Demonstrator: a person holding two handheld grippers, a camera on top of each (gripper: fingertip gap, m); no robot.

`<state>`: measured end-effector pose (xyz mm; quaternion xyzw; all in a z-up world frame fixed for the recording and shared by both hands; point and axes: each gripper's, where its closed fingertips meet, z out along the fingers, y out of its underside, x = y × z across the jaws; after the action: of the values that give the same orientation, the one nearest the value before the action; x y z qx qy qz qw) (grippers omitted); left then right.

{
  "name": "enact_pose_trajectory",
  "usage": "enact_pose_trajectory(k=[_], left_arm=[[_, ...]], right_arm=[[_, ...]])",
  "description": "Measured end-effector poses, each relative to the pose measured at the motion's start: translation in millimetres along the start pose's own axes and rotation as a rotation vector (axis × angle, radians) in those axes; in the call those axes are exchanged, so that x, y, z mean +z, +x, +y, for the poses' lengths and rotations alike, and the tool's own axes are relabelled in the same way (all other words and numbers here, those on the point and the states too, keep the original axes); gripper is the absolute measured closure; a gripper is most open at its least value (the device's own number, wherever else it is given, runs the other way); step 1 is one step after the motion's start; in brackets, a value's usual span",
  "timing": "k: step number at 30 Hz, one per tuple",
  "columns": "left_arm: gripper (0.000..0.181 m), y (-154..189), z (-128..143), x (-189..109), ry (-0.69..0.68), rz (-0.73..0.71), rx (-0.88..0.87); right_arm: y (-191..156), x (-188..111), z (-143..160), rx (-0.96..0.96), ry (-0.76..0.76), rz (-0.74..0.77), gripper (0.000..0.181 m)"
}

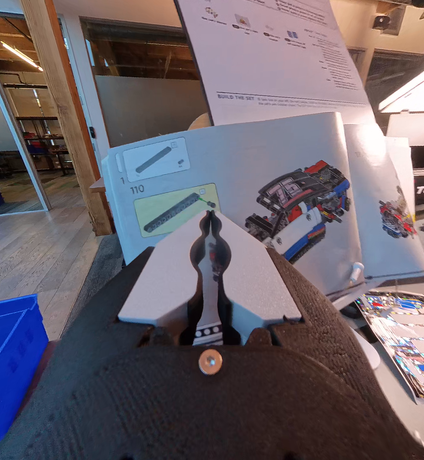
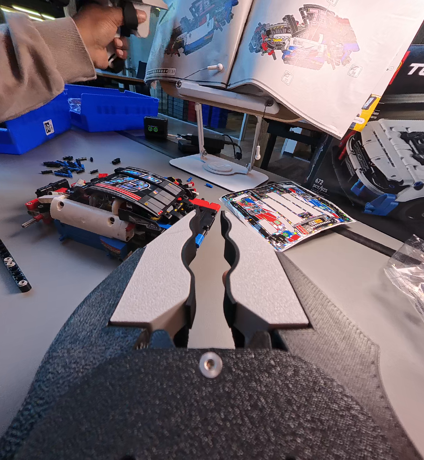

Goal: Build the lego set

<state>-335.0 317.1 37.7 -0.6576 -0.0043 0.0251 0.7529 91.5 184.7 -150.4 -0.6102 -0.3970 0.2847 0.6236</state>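
Observation:
The partly built lego car (image 2: 111, 206), black, white, blue and red, lies on the grey table (image 2: 56, 311). A black beam with grey pins (image 2: 10, 265) lies to its left, and several loose small pins (image 2: 66, 165) lie behind it. My right gripper (image 2: 208, 212) is open and empty, low over the table by the car's right end. My left gripper (image 1: 210, 212) is shut, raised in front of the left page of the open instruction booklet (image 1: 230, 161). I cannot tell whether it touches the page. A hand (image 2: 101, 37) holds it up beside the booklet (image 2: 293, 49).
The booklet rests on a white stand (image 2: 218, 171). A shiny sticker sheet (image 2: 285, 214) lies to the right of the car, with the set's box (image 2: 392, 161) behind it. Blue bins (image 2: 111, 112) stand at the back left, and a clear plastic bag (image 2: 419, 273) lies at the right. Tip to tip, the grippers are about 50 cm apart.

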Motion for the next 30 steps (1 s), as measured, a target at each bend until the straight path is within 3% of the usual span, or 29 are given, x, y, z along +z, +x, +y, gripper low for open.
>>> enact_pose_trajectory(k=[4, 8, 11, 14, 17, 19, 23, 28, 30], left_arm=[[0.181, 50, -1, -42, 0.025, 0.163, 0.022], [0.176, 119, 6, -120, 0.042, 0.403, 0.026], [0.168, 174, 43, -191, -0.06, 0.645, 0.023], [0.159, 221, 98, -264, -0.251, 0.904, 0.0], [0.153, 250, 149, -322, -0.444, 1.079, 0.022], [0.151, 260, 173, -340, -0.532, 1.115, 0.064], [0.151, 281, 202, -354, -0.657, 1.19, 0.206], [0.155, 292, 228, -350, -0.729, 1.205, 0.439], [0.162, 296, 229, -349, -0.726, 1.212, 0.442]], right_arm=[[-2, 0, 1, -0.014, -0.007, -0.005, 0.166], [-7, 0, 1, -0.026, -0.012, -0.016, 0.167], [-13, 2, 0, -0.043, -0.014, -0.031, 0.167], [-23, 1, -7, -0.016, -0.001, -0.069, 0.167], [-55, 0, -14, 0.044, -0.028, -0.257, 0.167], [-89, -4, -12, 0.029, -0.083, -0.419, 0.168], [-150, -14, 19, -0.14, -0.292, -0.646, 0.168], [-182, -21, 35, -0.264, -0.394, -0.712, 0.169], [-190, -22, 33, -0.253, -0.401, -0.707, 0.169]])
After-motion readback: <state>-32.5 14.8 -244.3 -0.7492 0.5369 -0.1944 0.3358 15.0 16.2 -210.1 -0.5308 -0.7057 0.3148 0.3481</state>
